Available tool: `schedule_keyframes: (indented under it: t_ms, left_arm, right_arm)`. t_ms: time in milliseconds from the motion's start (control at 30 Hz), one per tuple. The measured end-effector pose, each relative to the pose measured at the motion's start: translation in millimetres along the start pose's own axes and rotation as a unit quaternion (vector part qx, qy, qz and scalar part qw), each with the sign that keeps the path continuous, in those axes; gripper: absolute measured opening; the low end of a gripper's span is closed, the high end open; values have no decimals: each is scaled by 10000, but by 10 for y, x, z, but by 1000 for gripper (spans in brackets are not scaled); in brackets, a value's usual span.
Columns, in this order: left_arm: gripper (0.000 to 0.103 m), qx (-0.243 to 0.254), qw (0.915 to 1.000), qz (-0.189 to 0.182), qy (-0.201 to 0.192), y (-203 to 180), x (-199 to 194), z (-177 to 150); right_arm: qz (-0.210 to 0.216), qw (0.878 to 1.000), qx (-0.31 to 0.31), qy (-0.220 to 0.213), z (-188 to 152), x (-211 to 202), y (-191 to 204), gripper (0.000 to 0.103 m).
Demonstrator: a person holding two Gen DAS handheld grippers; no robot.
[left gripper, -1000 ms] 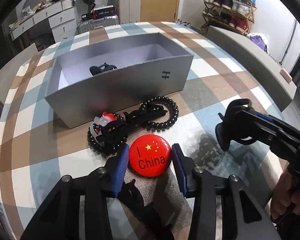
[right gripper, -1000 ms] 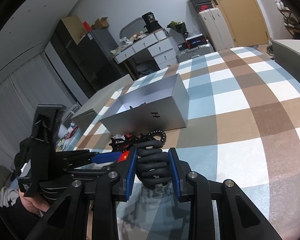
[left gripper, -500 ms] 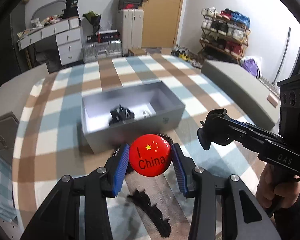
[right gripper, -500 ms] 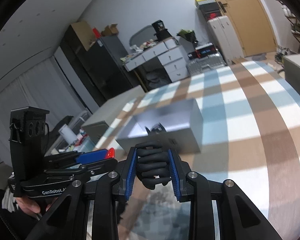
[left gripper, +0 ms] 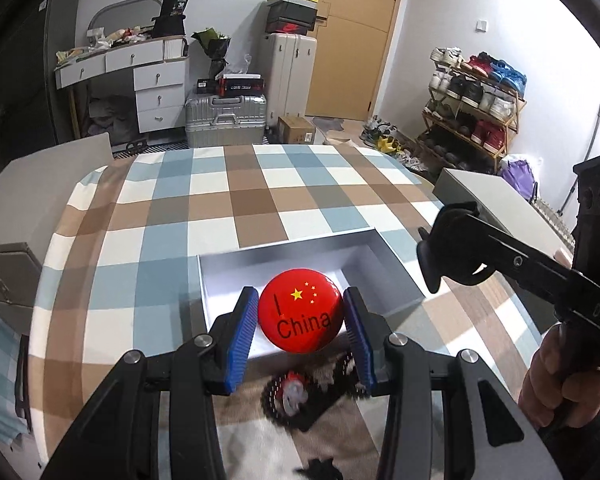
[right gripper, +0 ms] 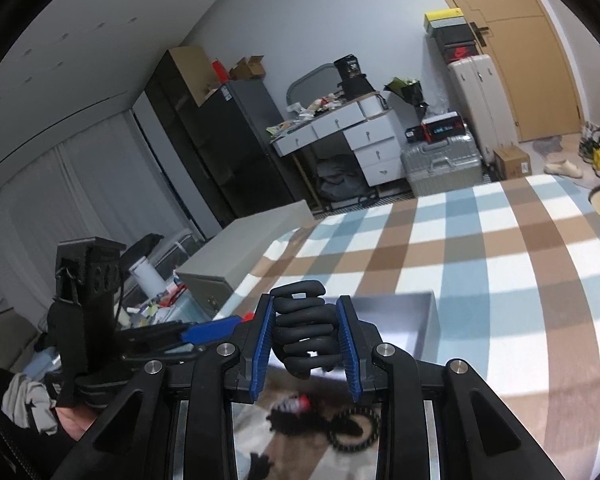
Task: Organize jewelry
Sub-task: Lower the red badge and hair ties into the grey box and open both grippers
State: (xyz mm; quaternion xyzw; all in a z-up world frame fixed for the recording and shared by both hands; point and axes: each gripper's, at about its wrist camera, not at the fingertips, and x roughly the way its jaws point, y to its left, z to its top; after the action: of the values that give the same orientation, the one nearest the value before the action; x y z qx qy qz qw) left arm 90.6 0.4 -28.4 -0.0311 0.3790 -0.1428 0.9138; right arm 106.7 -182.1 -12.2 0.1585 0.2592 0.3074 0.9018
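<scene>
My left gripper (left gripper: pixel 300 314) is shut on a round red badge (left gripper: pixel 300 322) that reads "I China". It hangs above the near edge of an open grey box (left gripper: pixel 284 246) on the checked tablecloth. My right gripper (right gripper: pixel 306 334) is shut on a black ribbed hair claw (right gripper: pixel 304 344), lifted just in front of the same grey box (right gripper: pixel 396 310). Black bead bracelets (right gripper: pixel 352 430) and a small red and white piece (left gripper: pixel 294 390) lie blurred on the cloth below both grippers. In the left wrist view the right gripper (left gripper: pixel 440 258) reaches in from the right.
The checked tablecloth (left gripper: pixel 228 200) stretches far behind the box. Grey bench-like blocks (left gripper: pixel 496 200) flank the table on both sides. A person's hand (left gripper: pixel 548 376) holds the right tool. A white desk (right gripper: pixel 352 136), suitcases and a shoe rack (left gripper: pixel 476 104) stand beyond.
Both grippers have risen off the table with the badge and the hair claw still held. The box and the bracelets now sit lower in both views, and more of the room shows.
</scene>
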Motion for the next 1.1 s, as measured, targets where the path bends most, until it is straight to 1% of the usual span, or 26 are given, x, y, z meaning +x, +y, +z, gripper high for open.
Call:
schedule_keyframes:
  t_ms: [133, 267, 533, 700, 867, 1100]
  left_arm:
    - [38, -74, 10000, -59, 1, 38, 70, 65]
    - [38, -118, 9998, -100, 81, 71, 173, 113]
    - [38, -207, 9991, -199, 327, 117, 354, 99]
    - [38, -238, 9983, -254, 461, 130, 439, 102]
    - [38, -223, 9981, -271, 504, 134, 475, 102]
    - [38, -259, 9973, -349, 596, 160, 532, 91]
  right_arm:
    - [25, 10000, -23, 48, 83, 151, -39, 30]
    - [-5, 9999, -52, 155, 135, 332, -90, 30]
    - [-167, 9985, -94, 511, 67, 605, -211, 30]
    - [-204, 9975, 2, 671, 25, 696, -304, 30]
    - [-261, 9963, 22, 816, -10, 775, -342, 30]
    - [-325, 9959, 38, 847, -19, 801, -348, 30]
